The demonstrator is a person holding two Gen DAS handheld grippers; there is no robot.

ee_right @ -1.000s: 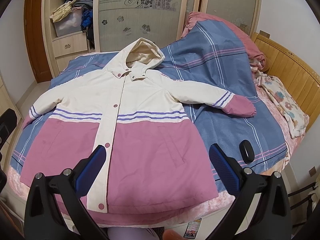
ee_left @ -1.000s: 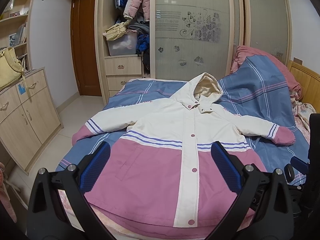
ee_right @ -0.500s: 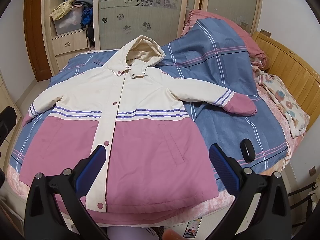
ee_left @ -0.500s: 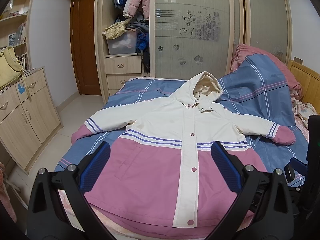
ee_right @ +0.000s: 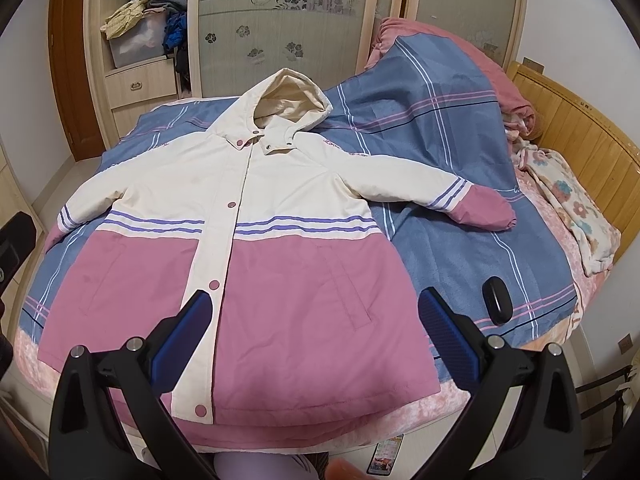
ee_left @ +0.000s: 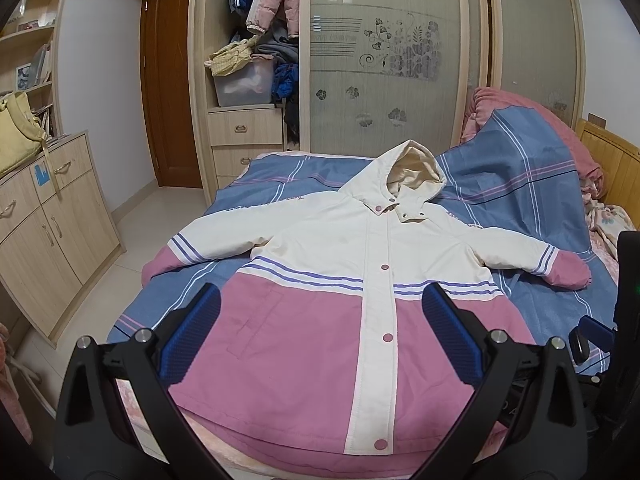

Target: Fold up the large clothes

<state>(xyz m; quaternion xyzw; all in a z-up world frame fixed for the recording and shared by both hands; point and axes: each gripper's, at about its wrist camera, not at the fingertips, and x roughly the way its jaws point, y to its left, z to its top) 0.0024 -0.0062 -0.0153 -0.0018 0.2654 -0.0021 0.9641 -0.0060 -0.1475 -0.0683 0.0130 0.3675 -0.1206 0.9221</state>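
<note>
Over the last second both grippers drifted slightly nearer and lower over the bed; nothing else shifted. The cream-and-pink hooded padded jacket [ee_left: 360, 280] lay flat, front up and snapped shut, sleeves spread, on the blue plaid bedspread [ee_right: 448, 248]. The left gripper [ee_left: 320, 336] and right gripper [ee_right: 316, 334] hung above the pink hem, fingers spread wide, grasping nothing, apart from the cloth. A small black oval object [ee_right: 497, 300] sat beside the hem. Folding appeared not yet begun; a sleeve or side edge seemed the likely first grasp.
</note>
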